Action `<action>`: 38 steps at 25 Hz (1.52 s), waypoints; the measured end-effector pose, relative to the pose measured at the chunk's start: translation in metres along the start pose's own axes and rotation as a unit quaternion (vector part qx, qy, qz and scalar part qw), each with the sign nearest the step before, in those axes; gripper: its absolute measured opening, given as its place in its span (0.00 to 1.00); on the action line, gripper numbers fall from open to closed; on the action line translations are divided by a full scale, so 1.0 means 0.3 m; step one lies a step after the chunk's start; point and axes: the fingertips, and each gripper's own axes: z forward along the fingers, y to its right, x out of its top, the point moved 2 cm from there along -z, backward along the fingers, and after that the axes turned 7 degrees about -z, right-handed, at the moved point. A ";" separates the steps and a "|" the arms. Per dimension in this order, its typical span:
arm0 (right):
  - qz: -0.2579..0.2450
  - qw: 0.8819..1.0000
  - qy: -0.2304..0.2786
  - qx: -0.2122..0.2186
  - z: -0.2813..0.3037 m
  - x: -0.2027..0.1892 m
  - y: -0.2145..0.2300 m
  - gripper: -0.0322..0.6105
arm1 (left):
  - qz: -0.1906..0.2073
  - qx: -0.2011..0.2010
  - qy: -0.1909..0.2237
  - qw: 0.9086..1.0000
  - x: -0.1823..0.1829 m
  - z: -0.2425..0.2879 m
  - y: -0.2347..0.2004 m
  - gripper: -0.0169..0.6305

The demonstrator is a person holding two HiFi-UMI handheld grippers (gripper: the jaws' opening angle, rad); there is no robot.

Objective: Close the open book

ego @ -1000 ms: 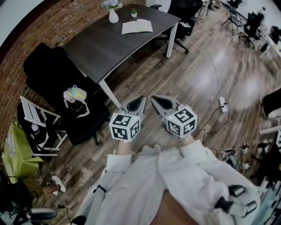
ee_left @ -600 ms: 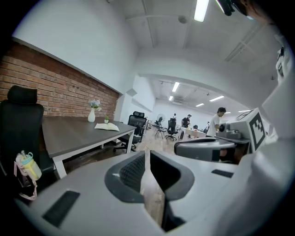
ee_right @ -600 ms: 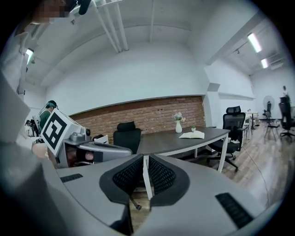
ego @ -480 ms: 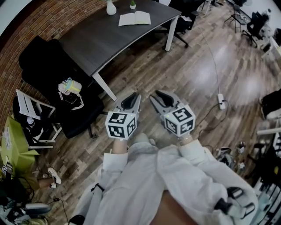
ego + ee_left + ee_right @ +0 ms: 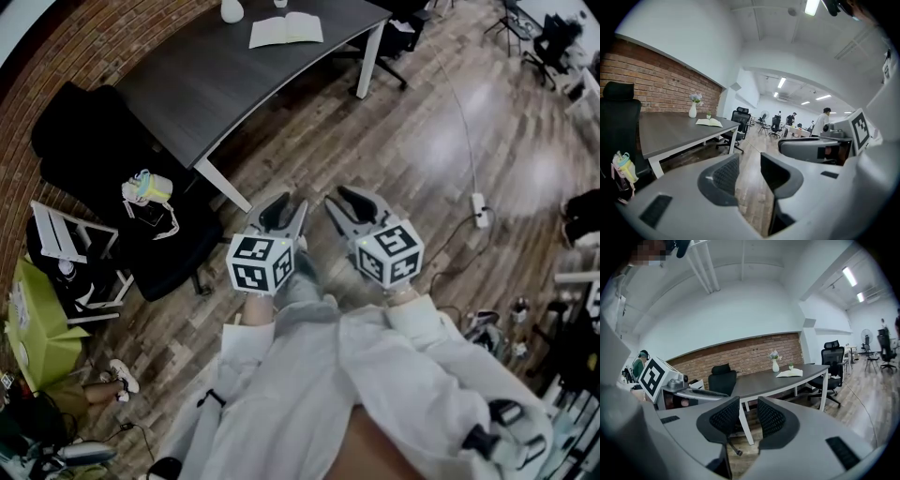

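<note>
An open book (image 5: 286, 30) lies flat on the far end of a dark desk (image 5: 197, 89), beside a white vase (image 5: 232, 10). It also shows small in the left gripper view, the book (image 5: 709, 123), and in the right gripper view, the book (image 5: 789, 373). Both grippers hang over the wooden floor, well short of the desk. My left gripper (image 5: 284, 213) has its jaws opening, with nothing between them. The jaws of my right gripper (image 5: 348, 206) are opening too, and only floor shows in the gap. They are held side by side, pointing toward the desk.
A black office chair (image 5: 112, 159) with a small bag (image 5: 148, 192) on it stands left of the desk. A white folding rack (image 5: 70, 267) and a green bag (image 5: 33, 328) lie further left. A power strip (image 5: 480, 210) and cable run over the floor at right. More chairs stand beyond the desk.
Both grippers' jaws have gone from shut to parted. The view has slid toward the desk, so the book and vase now sit at the top edge.
</note>
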 end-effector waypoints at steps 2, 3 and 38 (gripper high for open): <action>-0.001 1.000 0.005 -0.006 0.054 0.026 0.045 0.21 | 0.002 -0.003 0.002 1.000 0.042 0.050 -0.045 0.22; -0.001 1.000 0.006 -0.010 0.084 0.039 0.070 0.21 | 0.003 -0.005 0.003 1.000 0.066 0.075 -0.069 0.22; 0.018 0.998 -0.020 -0.049 0.928 0.312 0.534 0.21 | -0.022 -0.033 -0.008 0.999 0.562 0.609 -0.767 0.22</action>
